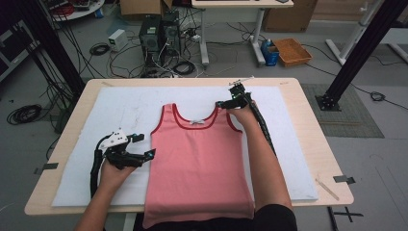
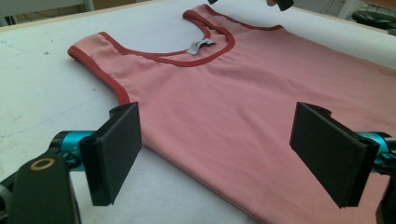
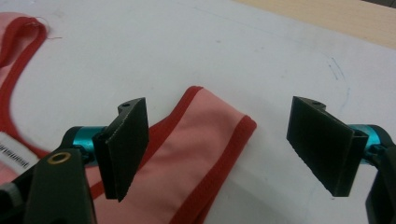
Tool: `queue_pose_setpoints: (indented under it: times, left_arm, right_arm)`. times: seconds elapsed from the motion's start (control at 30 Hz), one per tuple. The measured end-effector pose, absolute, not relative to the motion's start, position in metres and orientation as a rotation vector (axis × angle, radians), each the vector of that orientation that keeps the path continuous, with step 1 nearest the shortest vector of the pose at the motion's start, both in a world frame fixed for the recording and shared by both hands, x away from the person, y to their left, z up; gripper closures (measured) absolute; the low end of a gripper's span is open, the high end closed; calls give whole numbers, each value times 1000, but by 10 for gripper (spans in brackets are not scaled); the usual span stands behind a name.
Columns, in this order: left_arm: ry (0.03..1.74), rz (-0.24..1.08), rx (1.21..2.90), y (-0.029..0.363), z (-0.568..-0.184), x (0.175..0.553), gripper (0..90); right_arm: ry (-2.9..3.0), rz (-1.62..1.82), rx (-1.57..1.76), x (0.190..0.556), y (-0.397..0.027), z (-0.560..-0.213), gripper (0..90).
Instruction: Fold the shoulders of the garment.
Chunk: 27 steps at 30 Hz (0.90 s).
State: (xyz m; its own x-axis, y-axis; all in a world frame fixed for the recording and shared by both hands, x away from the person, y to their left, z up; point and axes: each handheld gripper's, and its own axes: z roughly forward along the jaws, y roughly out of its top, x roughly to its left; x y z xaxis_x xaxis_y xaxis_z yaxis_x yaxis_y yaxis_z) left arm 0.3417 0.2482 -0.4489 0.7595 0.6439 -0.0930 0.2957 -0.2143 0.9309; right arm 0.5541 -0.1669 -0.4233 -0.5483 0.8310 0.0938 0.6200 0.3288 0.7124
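This is a lab or research workshop. Beyond the far edge of the wooden table (image 1: 308,120), computer towers (image 1: 159,33) stand on the bare grey floor amid loose tangled cables (image 1: 115,50). Black metal frame posts (image 1: 361,53) rise at the left and right, cardboard boxes (image 1: 288,19) sit at the far right, and an orange tray (image 1: 292,51) lies near a desk leg.

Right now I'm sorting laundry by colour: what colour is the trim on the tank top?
Dark red trim on the pink tank top, clearest in the left gripper view.
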Motion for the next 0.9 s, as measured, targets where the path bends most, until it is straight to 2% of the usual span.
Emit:
queue_pose_setpoints:
  times: [0.13,0.33,0.4,0.47,0.57,0.6,0.67,0.73,0.9]
  left_arm:
    - [733,379,1803,248,-449,342,170]
    - [730,382,1806,248,-449,342,170]
    - [732,380,1809,248,-449,342,170]
    - [733,379,1808,248,-449,342,170]
    - [733,380,1809,248,-449,342,170]
    - [733,382,1805,248,-449,342,170]
    - [730,382,1808,247,-449,341,170]
    - [728,383,1806,248,-449,341,170]
    - [728,383,1807,248,-449,342,170]
  right_arm:
    - [2281,1073,1329,560,-164,-430,208]
    - [2294,1019,1356,564,-158,-446,255]
    - [2289,994,1335,563,-156,-446,309]
    - [2291,971,1314,561,-154,-444,457]
    - [2302,949,1278,559,-152,-443,628]
    - [2302,949,1278,559,-152,-443,628]
    - [2327,936,1239,557,-148,-441,796]
    - [2333,924,1222,555,-147,-439,834]
    - [2349,946,1201,552,-149,-432,849]
